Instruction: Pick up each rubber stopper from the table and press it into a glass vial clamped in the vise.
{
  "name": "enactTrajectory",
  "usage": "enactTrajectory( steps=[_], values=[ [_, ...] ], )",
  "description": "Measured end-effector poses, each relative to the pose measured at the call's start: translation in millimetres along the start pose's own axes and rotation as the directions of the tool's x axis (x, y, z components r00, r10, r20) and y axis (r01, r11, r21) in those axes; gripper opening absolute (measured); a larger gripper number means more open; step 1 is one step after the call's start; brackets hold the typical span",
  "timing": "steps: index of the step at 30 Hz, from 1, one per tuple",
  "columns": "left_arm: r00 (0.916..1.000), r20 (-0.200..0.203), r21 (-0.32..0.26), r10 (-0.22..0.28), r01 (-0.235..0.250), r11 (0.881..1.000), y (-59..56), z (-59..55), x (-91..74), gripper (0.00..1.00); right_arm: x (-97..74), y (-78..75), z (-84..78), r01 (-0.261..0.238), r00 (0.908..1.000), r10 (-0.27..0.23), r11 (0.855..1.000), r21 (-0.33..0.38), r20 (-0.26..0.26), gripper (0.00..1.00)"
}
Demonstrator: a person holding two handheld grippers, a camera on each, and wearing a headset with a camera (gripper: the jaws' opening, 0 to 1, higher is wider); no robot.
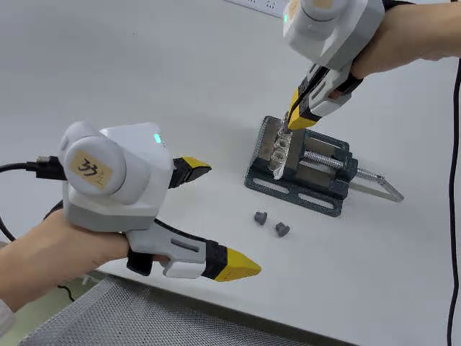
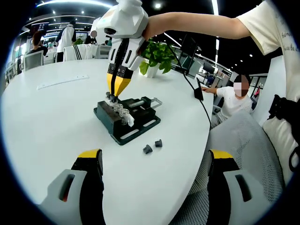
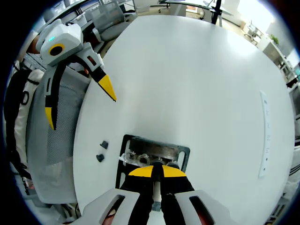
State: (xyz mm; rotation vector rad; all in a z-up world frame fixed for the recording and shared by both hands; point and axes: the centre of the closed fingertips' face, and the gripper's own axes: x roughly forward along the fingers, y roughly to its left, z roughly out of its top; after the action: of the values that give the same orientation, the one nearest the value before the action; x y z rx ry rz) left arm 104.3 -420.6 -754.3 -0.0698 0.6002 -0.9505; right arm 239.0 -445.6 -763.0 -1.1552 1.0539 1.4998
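Observation:
Two dark grey rubber stoppers (image 1: 261,217) (image 1: 282,230) lie loose on the white table in front of the dark vise (image 1: 328,189). Several glass vials (image 1: 277,155) stand in a row between the vise's jaws. My right gripper (image 1: 288,127) points down onto the far end of that row, shut on a small dark stopper that touches a vial's mouth. In its own view the shut right gripper (image 3: 157,171) sits just over the vials (image 3: 140,159). My left gripper (image 1: 223,216) hovers open near the table's front edge, holding nothing, with the loose stoppers (image 2: 147,149) ahead.
A mesh chair (image 1: 130,317) stands below the table's near edge. A black cable (image 1: 455,180) runs down the right side. A thin white strip (image 3: 265,136) lies far across the table. A potted plant (image 2: 157,56) stands behind the vise (image 2: 136,129).

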Motion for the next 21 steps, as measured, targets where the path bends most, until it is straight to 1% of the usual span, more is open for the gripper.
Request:
enactTrajectory(
  steps=[12,17,21],
  values=[
    [1.0000,-0.002,-0.004,-0.005,0.005,1.000,0.5,-1.1,1.5,0.92,0.1,1.2,-0.4,-0.010,0.9999,0.010,1.000,0.002,0.000,0.00],
    [1.0000,0.001,-0.007,-0.003,0.003,1.000,2.0,-0.7,2.3,0.92,1.4,-1.5,-0.7,-0.014,0.9999,0.014,1.000,0.008,-0.005,0.00],
    [1.0000,0.004,-0.010,-0.003,0.003,1.000,3.3,0.1,2.8,0.92,1.5,-1.9,-0.6,-0.018,0.9998,0.018,1.000,0.025,-0.001,0.00]
  ],
)
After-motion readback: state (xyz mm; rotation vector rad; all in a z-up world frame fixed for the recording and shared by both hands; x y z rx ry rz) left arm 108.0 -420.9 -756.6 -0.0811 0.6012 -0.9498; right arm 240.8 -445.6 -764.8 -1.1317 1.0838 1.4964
